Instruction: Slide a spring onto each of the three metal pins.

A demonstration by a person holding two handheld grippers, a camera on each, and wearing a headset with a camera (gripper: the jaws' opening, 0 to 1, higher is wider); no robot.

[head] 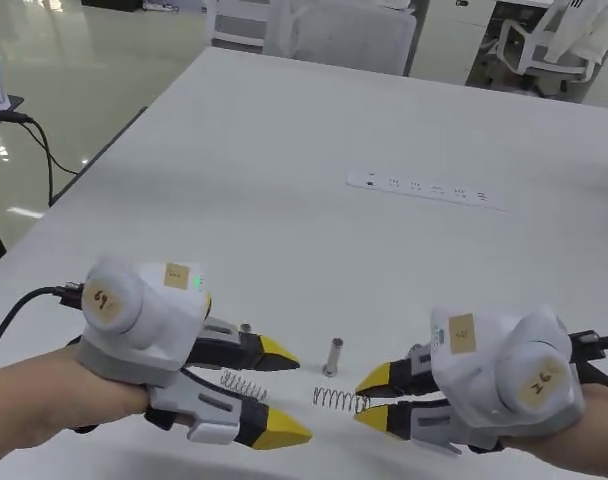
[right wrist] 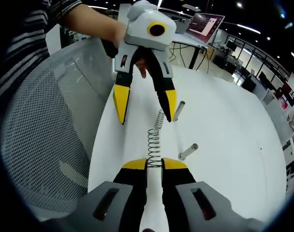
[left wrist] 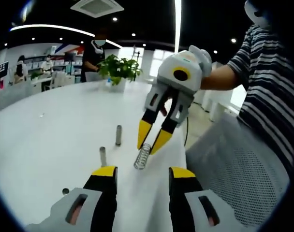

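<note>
While pinching a thin, bright coil spring [right wrist: 154, 140] by one end between closed right gripper [right wrist: 154, 164] fingers, hovers near bare steel pins [head: 333, 355] beside the tips. Leaves all three threadings to do, apparently. Holds left gripper [head: 289, 393] fingers spread and empty, with a second spring [head: 244, 385] lying flat near them.

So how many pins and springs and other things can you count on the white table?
Short grey metal pins: 3
Thin coiled wire springs: 2
White hand-held grippers with yellow tips: 2
Long white power strip: 1
Total: 8
</note>
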